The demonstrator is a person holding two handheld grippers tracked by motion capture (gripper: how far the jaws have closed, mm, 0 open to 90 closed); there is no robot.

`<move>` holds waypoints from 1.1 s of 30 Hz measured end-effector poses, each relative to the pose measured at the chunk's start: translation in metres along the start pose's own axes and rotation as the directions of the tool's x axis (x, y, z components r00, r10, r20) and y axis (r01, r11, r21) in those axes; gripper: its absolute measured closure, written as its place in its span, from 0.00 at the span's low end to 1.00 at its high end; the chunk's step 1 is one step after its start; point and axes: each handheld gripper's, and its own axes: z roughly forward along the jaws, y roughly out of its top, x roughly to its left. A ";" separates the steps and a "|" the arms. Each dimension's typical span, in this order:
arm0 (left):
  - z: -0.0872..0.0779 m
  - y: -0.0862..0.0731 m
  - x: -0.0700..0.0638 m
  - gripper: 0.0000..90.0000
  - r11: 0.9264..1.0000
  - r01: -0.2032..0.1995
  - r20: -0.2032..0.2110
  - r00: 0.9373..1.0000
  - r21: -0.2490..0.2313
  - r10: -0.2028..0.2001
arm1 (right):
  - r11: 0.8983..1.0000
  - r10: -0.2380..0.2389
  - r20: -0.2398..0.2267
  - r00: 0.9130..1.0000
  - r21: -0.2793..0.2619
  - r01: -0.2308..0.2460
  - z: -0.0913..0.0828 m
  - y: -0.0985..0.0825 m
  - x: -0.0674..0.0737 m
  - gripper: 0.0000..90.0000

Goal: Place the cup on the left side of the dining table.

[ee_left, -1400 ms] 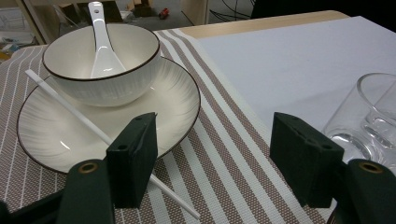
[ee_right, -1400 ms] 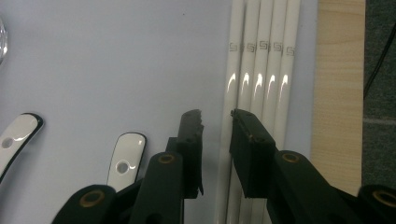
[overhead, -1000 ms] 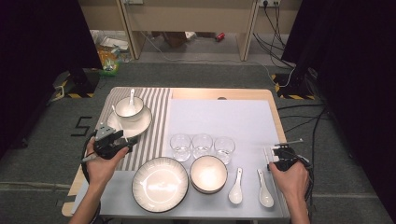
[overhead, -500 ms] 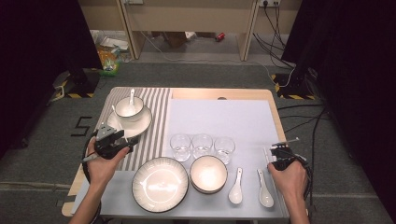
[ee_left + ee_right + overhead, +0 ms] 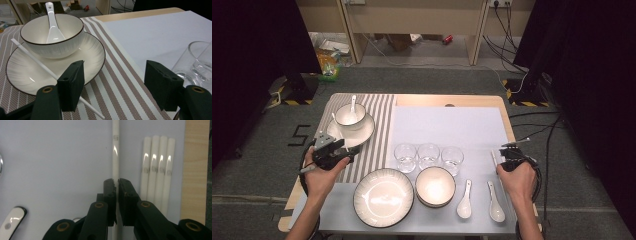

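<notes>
The work in hand is laying place settings on the table point(image 5: 452, 100). On the striped placemat point(image 5: 379, 130) one setting is largely assembled: a plate point(image 5: 362, 136) carries a bowl point(image 5: 349, 115) with a spoon point(image 5: 353, 104) in it, and one white chopstick point(image 5: 32, 58) lies across the plate rim. On the grey mat point(image 5: 452, 125) three glasses point(image 5: 428, 156), a second plate point(image 5: 383, 197), stacked bowls point(image 5: 435, 186) and two spoons point(image 5: 479, 200) appear unplaced, so most of the task is judged to remain.

The right gripper point(image 5: 117, 181) has just been closing and now clamps a single chopstick point(image 5: 115, 157) between its jaws, near the table's right edge. Four more chopsticks point(image 5: 156, 167) lie side by side just beside it.

The left gripper point(image 5: 115, 85) hovers above the striped placemat with its jaws standing wide apart and nothing between them.

The high view gives the full layout but renders the chopsticks too small to count. The right gripper view resolves the grip and the four remaining chopsticks. The left gripper view resolves the chopstick lying on the plate.
</notes>
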 end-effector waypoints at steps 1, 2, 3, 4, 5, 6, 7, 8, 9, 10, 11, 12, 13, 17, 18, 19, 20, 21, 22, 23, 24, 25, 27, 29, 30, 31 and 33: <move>0.000 0.000 0.000 0.36 1.000 0.000 0.000 1.000 0.000 0.000 | 1.000 0.000 0.000 1.000 0.000 0.000 0.000 0.000 0.000 0.94; 0.000 0.000 0.000 0.36 1.000 -0.001 -0.001 1.000 -0.001 0.001 | 1.000 -0.003 0.000 1.000 -0.001 0.003 0.003 0.008 0.001 0.94; 0.000 0.000 0.000 0.36 1.000 0.000 0.001 1.000 0.001 0.000 | 1.000 0.003 0.003 1.000 -0.001 -0.003 0.004 0.012 0.001 0.94; 0.000 0.000 0.000 0.36 1.000 0.000 0.001 1.000 0.001 0.000 | 1.000 -0.002 0.003 1.000 -0.002 0.002 0.006 0.016 0.001 0.94; 0.000 0.000 0.001 0.36 1.000 0.002 -0.001 1.000 -0.001 -0.002 | 1.000 0.001 0.004 1.000 -0.001 -0.001 0.007 0.019 0.002 0.94; -0.001 0.000 0.001 0.36 1.000 0.003 -0.002 1.000 0.000 -0.003 | 1.000 -0.005 0.002 1.000 -0.003 0.005 0.008 0.024 0.002 0.94; -0.001 0.000 0.001 0.36 1.000 0.003 -0.002 1.000 0.000 -0.003 | 1.000 -0.005 0.002 1.000 -0.003 0.005 0.008 0.024 0.002 0.94; 0.000 -0.001 0.002 0.36 1.000 0.005 0.000 1.000 -0.005 -0.005 | 1.000 0.008 0.004 1.000 -0.003 -0.008 0.011 0.032 0.002 0.94; 0.000 -0.001 0.002 0.36 1.000 0.004 -0.001 1.000 -0.005 -0.004 | 1.000 0.008 0.008 1.000 -0.005 -0.008 0.012 0.036 0.001 0.94; 0.000 -0.001 0.002 0.36 1.000 0.004 -0.001 1.000 -0.005 -0.004 | 1.000 0.008 0.008 1.000 -0.005 -0.008 0.012 0.036 0.001 0.94; 0.000 -0.001 0.002 0.36 1.000 0.005 0.000 1.000 -0.005 -0.005 | 1.000 0.009 0.010 1.000 -0.010 -0.009 0.016 0.045 0.000 0.94; 0.000 -0.001 0.002 0.36 1.000 0.004 0.000 1.000 -0.005 -0.004 | 1.000 0.018 0.009 1.000 -0.008 -0.018 0.016 0.048 0.000 0.94; 0.000 -0.001 0.002 0.36 1.000 0.004 0.000 1.000 -0.005 -0.004 | 1.000 0.018 0.014 1.000 -0.005 -0.018 0.018 0.052 0.000 0.94; 0.000 -0.001 0.002 0.36 1.000 0.005 0.001 1.000 -0.006 -0.005 | 1.000 0.021 0.022 1.000 0.007 -0.021 0.024 0.064 0.000 0.94; 0.000 -0.001 0.002 0.36 1.000 0.004 0.001 1.000 -0.006 -0.004 | 1.000 0.022 0.024 0.999 0.011 -0.022 0.025 0.067 0.000 0.94; 0.000 -0.001 0.002 0.36 1.000 0.005 0.002 1.000 -0.006 -0.005 | 1.000 0.021 0.029 0.999 0.016 -0.021 0.026 0.069 0.000 0.94; 0.000 -0.001 0.002 0.36 1.000 0.005 0.002 1.000 -0.006 -0.005 | 1.000 0.021 0.029 0.999 0.016 -0.022 0.028 0.071 0.001 0.94; 0.000 -0.001 0.002 0.36 1.000 0.005 0.001 1.000 -0.006 -0.005 | 1.000 0.019 0.030 0.999 0.020 -0.019 0.028 0.072 0.001 0.94; 0.000 -0.001 0.002 0.36 1.000 0.004 0.002 1.000 -0.006 -0.004 | 1.000 0.022 0.034 0.999 0.020 -0.023 0.029 0.074 0.001 0.94; 0.000 -0.001 0.002 0.36 1.000 0.004 0.002 1.000 -0.006 -0.004 | 1.000 0.022 0.034 0.999 0.020 -0.023 0.029 0.074 0.001 0.94; 0.000 -0.001 0.002 0.36 1.000 0.004 0.000 1.000 -0.003 -0.004 | 0.999 0.024 0.033 0.999 0.029 -0.025 0.031 0.076 0.002 0.94; 0.000 -0.001 0.002 0.36 1.000 0.004 0.000 1.000 -0.003 -0.004 | 0.999 0.022 0.036 0.999 0.028 -0.023 0.031 0.077 0.002 0.94; 0.000 -0.001 0.002 0.36 1.000 0.005 -0.001 1.000 -0.003 -0.005 | 0.999 0.016 0.037 0.999 0.029 -0.017 0.032 0.077 0.002 0.94; 0.000 -0.001 0.001 0.35 1.000 0.004 0.001 1.000 -0.004 -0.004 | 0.999 0.013 0.049 0.999 0.039 -0.015 0.032 0.078 0.004 0.93; 0.000 -0.001 0.001 0.36 1.000 0.004 0.000 1.000 -0.003 -0.004 | 0.999 0.014 0.045 0.999 0.033 -0.016 0.031 0.078 0.004 0.91; 0.000 -0.001 0.001 0.36 1.000 0.004 0.001 1.000 -0.002 -0.004 | 1.000 0.006 0.038 0.999 0.029 -0.007 0.031 0.078 0.003 0.90; 0.000 -0.001 0.001 0.36 1.000 0.003 0.003 1.000 -0.002 -0.003 | 1.000 0.012 0.035 0.999 0.029 -0.013 0.028 0.077 0.004 0.89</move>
